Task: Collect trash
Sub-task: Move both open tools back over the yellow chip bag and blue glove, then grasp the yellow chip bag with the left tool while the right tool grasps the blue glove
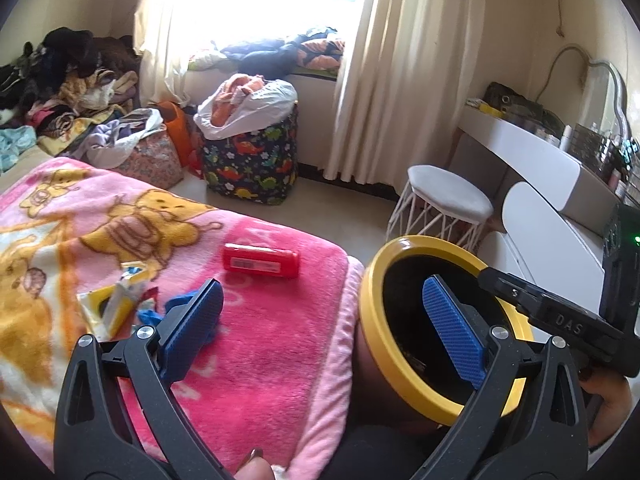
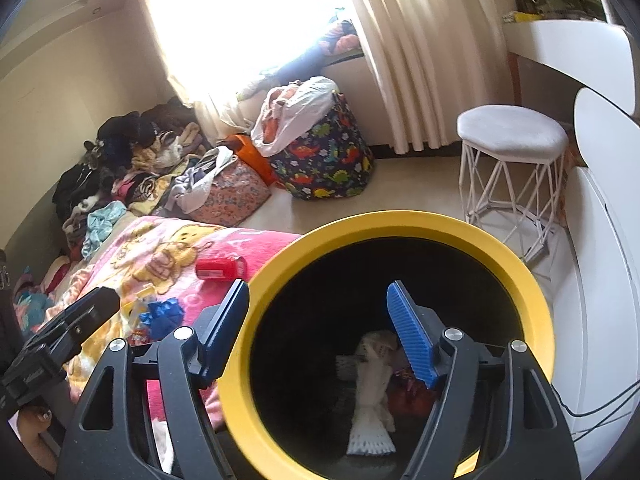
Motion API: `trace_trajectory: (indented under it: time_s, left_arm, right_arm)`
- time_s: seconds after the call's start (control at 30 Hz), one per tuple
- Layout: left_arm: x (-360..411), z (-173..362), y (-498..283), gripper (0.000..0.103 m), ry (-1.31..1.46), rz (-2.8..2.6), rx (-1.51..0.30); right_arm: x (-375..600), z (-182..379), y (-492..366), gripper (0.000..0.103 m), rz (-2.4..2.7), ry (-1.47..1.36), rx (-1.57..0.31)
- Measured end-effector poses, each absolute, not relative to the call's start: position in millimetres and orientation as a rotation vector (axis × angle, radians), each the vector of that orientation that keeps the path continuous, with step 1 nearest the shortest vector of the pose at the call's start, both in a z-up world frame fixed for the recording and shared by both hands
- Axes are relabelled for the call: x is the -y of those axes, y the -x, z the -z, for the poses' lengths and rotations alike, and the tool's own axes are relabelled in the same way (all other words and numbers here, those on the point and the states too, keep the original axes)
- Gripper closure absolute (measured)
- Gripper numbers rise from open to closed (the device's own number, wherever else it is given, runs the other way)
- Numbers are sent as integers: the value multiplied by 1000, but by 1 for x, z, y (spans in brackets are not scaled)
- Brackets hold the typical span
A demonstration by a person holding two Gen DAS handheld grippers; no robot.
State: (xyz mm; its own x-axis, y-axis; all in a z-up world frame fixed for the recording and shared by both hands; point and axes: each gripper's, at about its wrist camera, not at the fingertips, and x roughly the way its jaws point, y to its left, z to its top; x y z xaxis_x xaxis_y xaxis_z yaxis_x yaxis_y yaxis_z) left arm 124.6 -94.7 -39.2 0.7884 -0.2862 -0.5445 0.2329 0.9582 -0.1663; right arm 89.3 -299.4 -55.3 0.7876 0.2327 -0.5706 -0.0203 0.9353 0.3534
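My right gripper (image 2: pixel 320 328) hangs over the yellow-rimmed bin (image 2: pixel 400 224), fingers apart with nothing between them, straddling the rim at nine o'clock; white foam netting (image 2: pixel 372 400) lies on the bin's floor. I judge the bin sits against the bed so drops are short. My left gripper (image 1: pixel 320 328) is spread and empty. The red box (image 1: pixel 261 260) and the wrappers (image 1: pixel 116 304) wait on the pink blanket (image 1: pixel 260 360) at eleven o'clock.

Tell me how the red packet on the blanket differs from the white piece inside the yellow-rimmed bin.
The red packet lies flat on the pink blanket, uncollected; the white piece is already inside the bin. The packet is smooth and boxy, the white piece crumpled and netlike. Neither is held by a gripper.
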Motion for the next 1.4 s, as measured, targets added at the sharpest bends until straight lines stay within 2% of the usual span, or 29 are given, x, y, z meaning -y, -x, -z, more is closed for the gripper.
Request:
trace_trajectory:
  time_s: [0.67,1.4]
  left_arm:
    - [37,35,-124,11,161,167,-573]
    - [-40,63,-136,11,255,-1,-619]
  right_arm:
    - [249,47,-92,30,-236,-272,-651]
    - [166,57,-121,25,-399,-183,-714]
